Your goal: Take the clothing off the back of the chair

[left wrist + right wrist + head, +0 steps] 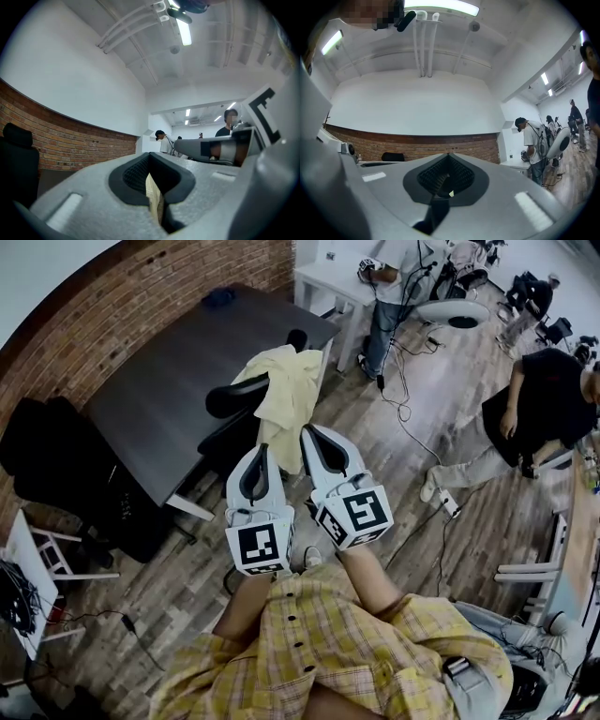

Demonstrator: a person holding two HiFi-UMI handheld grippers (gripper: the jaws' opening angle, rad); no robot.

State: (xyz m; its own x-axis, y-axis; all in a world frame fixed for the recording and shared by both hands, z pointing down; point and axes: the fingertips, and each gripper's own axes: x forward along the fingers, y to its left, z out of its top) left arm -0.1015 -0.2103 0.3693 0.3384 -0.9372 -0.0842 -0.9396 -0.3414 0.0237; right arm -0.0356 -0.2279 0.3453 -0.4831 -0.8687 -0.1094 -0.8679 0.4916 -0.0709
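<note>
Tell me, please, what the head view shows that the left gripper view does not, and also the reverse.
Only the head view: the chair with the yellow shirt hung over its back, the dark table, the wooden floor, and the left gripper seen from outside.
Only the left gripper view: the ceiling lamp, and that gripper's fingers closed on a pale strip, apparently the shirt.
Both: the brick wall, the right gripper, and people standing in the background.
</note>
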